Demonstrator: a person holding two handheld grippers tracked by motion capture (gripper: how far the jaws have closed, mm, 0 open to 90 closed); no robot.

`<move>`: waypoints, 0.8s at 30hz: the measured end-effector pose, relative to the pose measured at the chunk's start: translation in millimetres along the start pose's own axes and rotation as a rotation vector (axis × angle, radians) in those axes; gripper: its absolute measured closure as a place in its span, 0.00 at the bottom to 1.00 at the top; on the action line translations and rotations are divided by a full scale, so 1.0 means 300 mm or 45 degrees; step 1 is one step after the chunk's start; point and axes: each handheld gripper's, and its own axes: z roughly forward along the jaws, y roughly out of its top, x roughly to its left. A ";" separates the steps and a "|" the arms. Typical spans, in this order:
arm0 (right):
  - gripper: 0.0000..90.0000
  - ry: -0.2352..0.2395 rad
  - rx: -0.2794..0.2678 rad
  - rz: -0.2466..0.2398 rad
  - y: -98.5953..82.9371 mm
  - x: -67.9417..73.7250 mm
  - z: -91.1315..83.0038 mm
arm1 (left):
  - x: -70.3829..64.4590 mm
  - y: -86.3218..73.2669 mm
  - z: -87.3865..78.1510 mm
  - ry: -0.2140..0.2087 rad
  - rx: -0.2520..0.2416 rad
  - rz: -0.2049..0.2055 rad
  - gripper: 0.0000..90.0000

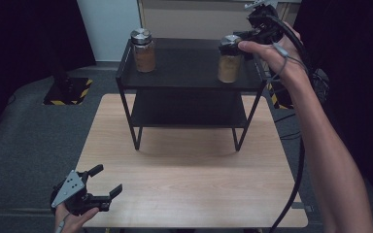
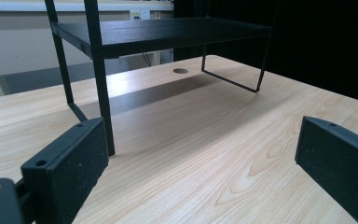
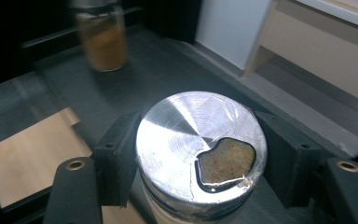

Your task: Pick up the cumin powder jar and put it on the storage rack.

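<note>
Wooden table (image 1: 189, 189), black shelf rack (image 1: 189, 80), grey floor (image 1: 29, 131)

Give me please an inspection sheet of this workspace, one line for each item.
Surface: wooden table, bare in front; black two-level rack at its back.
Job's things: two jars on the rack top, right jar and left jar, silver lids.
Clutter: nothing seen.
Grippers: right gripper jaws at both sides of the right jar's lid; left gripper open, low over the table.
Cables: black cable hanging from the right gripper.
Surroundings: grey floor, dark curtains.
</note>
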 end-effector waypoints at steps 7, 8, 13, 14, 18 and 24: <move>0.39 -0.148 -0.004 0.093 0.008 -0.020 0.055 | -0.001 0.002 0.000 0.003 0.006 0.010 0.01; 0.39 -0.162 0.000 0.105 0.009 -0.023 0.063 | -0.001 0.001 0.000 0.003 0.004 0.009 0.01; 0.39 -0.216 0.021 0.148 0.014 -0.042 0.094 | 0.002 0.000 -0.001 0.004 0.003 0.006 0.01; 0.39 -0.216 0.020 0.155 0.012 -0.049 0.097 | 0.001 0.000 0.000 0.004 0.004 0.007 0.01; 0.39 -0.217 0.035 0.166 0.011 -0.062 0.104 | 0.003 0.000 0.000 0.003 0.005 0.006 0.01; 0.39 -0.227 0.040 0.197 -0.003 -0.079 0.113 | 0.003 0.000 0.001 0.002 0.006 0.007 0.01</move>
